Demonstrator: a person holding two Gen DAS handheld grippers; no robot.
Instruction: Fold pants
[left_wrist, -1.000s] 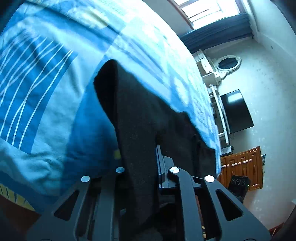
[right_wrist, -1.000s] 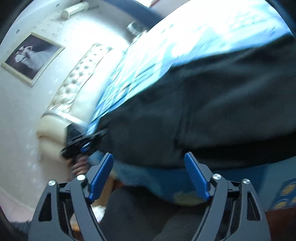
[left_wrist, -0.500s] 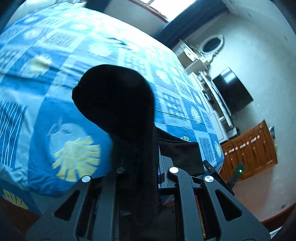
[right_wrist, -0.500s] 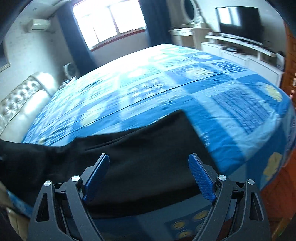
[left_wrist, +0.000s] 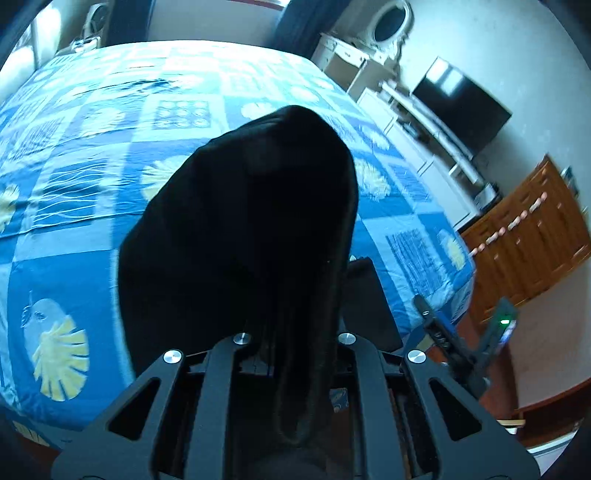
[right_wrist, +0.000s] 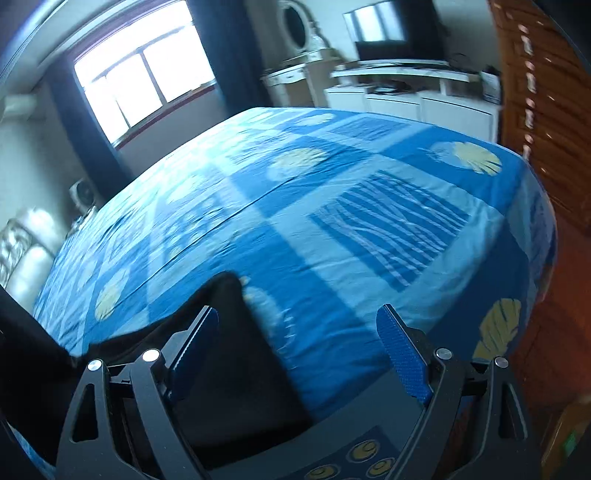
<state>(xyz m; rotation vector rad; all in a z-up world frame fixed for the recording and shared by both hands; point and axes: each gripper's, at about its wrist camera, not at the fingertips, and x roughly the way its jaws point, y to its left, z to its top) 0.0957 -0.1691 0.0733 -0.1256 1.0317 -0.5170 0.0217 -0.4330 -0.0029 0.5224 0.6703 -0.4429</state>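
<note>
On the left, the left gripper (left_wrist: 291, 354) is clamped on the black pants (left_wrist: 243, 229): its jaws stand close together and a thick fold of the cloth runs down between them and hangs below. Above the jaws the cloth billows up in a dark rounded hump that hides much of the view, lifted clear of the bed (left_wrist: 74, 155), which spreads behind it under a blue patchwork cover with pale shell and fan prints. A flat black part of the pants lies on the near right edge of the bed, just right of the hump. Further right in that view, the right gripper (left_wrist: 461, 347) shows off the bed's corner, with a small green light on it, and behind it stand a white cabinet (left_wrist: 417, 147), a dark TV (left_wrist: 461, 107) on the wall and a brown wooden door (left_wrist: 532, 236). In the right wrist view, the right gripper (right_wrist: 295, 354) is spread wide, its blue pads (right_wrist: 400, 354) well apart and nothing between them. The pants (right_wrist: 221, 354) lie low at the left of that view, draped over the near edge of the bed (right_wrist: 369, 206); a corner of the cloth reaches up beside the left pad, though whether it touches the pad cannot be told. The picture is somewhat blurred. Beyond the bed are a bright window (right_wrist: 144, 77) at left, and the TV (right_wrist: 388, 26) and wooden door (right_wrist: 535, 92) at right.
</note>
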